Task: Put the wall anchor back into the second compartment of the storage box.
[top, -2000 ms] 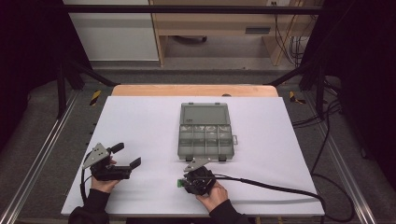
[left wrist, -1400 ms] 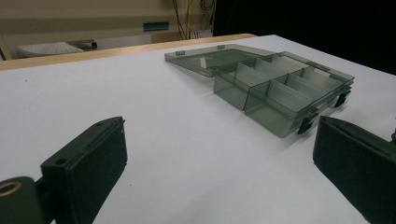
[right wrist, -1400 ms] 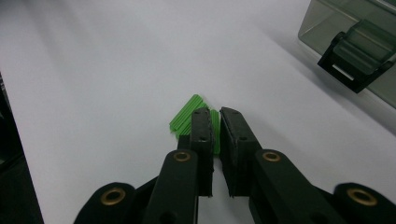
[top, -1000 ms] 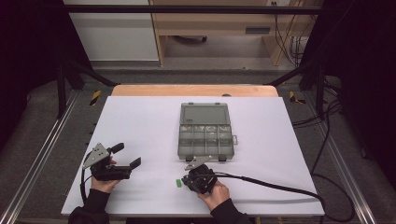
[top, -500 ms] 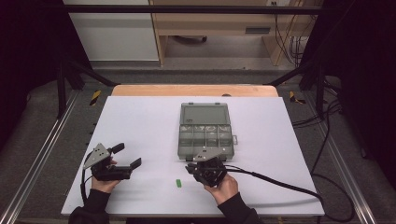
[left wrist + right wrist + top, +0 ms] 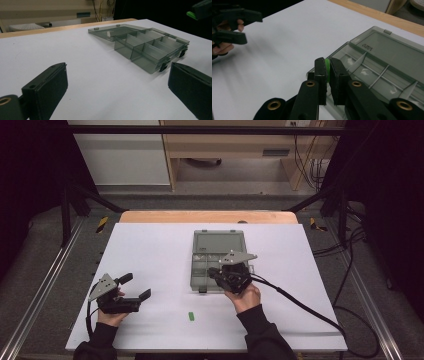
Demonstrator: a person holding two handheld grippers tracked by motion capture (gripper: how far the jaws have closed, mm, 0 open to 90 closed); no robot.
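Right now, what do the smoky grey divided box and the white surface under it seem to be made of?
The smoky grey divided box looks like translucent hard plastic: its dividers show through the walls, and the open lid shines. The white surface looks matte, perhaps paper or laminate over a wooden board, since a wood edge shows at the far side.

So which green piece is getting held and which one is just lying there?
The right gripper pinches one green piece between its jaws, over the organizer box. The other green piece lies loose on the white table, nearer the person.
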